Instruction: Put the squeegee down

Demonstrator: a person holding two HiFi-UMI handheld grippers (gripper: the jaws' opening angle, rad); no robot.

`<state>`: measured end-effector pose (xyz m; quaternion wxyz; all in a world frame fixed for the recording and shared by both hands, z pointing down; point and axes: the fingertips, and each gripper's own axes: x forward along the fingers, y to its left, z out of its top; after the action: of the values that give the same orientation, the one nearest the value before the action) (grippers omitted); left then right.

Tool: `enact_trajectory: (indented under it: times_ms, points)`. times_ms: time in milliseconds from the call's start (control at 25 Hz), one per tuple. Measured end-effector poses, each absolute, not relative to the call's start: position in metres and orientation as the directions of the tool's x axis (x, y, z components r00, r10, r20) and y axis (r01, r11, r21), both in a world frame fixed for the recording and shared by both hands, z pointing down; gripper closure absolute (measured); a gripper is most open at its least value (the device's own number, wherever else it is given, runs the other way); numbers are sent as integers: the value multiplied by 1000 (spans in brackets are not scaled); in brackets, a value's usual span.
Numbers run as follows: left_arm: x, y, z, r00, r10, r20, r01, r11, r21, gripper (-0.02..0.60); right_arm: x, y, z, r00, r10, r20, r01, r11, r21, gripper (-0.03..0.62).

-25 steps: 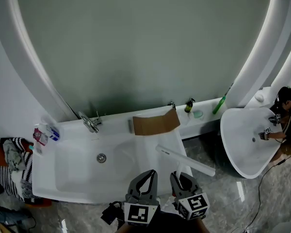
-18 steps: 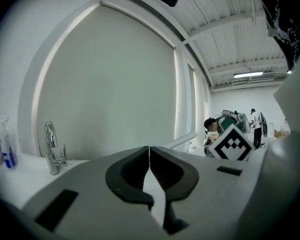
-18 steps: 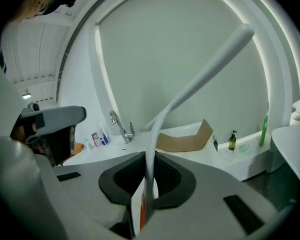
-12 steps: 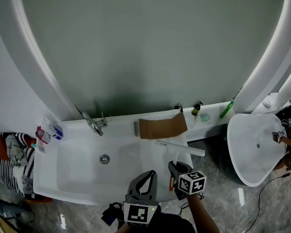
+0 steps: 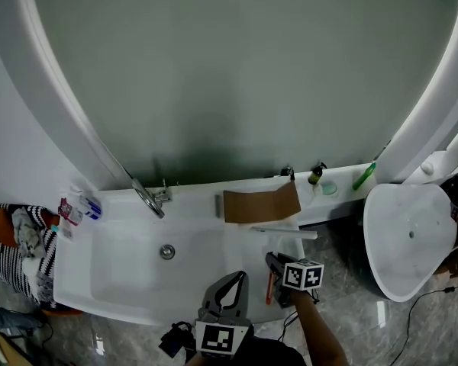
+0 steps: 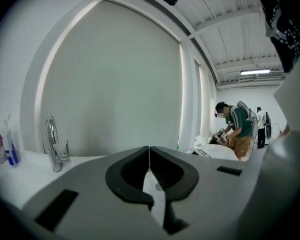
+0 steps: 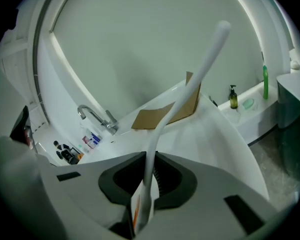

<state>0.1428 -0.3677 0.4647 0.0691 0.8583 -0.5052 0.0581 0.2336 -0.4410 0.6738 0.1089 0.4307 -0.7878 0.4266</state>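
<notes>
Across the top, from nine through twelve to three o'clock: a tall grey arched panel (image 5: 237, 75) with a pale rim.

Below it, from centre out to eight o'clock: a wide white sink (image 5: 114, 273). At four o'clock, a second basin (image 5: 408, 258) standing apart.

Just under centre, a sheet of brown cardboard (image 5: 259, 203) propped at the sink's back right corner. At its nine o'clock, a chrome tap (image 5: 149, 197).

At two o'clock of the cardboard, a narrow worktop (image 5: 343, 191) carrying a soap bottle (image 5: 316, 174). Probably parked there to stay clear of the bowl. Far over at nine o'clock, some tubes (image 5: 76, 208) on the sink's left edge.

Squeegee (image 5: 284, 232) over the sink's right side, just beneath the cardboard, its white bar lying crosswise. Not clear whether resting on the sink or held just above it.

Right tool (image 7: 150, 171) at six o'clock, pinching the squeegee's handle low down, near an orange label. Likely gripped there so the bar reaches the sink first. Bar at twelve o'clock of this tool, well ahead of the tips, handle running back between the jaws. Not yet released.

Left tool (image 6: 149, 151) at the right tool's eight o'clock, pressed together on nothing. Apparently held at the sink's front edge, out of the way.
</notes>
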Motion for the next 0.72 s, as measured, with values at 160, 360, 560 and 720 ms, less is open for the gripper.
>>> enact_trajectory:
  times_ms: [160, 360, 560, 720]
  points:
    - [144, -371, 466, 477, -863, 169, -878, -474, 59, 572, 243, -443, 689, -590, -569, 573, -784, 232, -576, 545]
    - [146, -375, 466, 479, -861, 175, -877, -477, 53, 572, 248, -444, 700, -590, -551, 590, -776, 185, -602, 540]
    - [149, -376, 467, 486, -857, 174, -873, -483, 60, 572, 251, -446, 705, -568, -522, 636, -797, 157, -583, 537]
    - [150, -375, 467, 488, -855, 174, -872, -485, 62, 572, 257, -445, 705, -511, -515, 689, -849, 178, -497, 484]
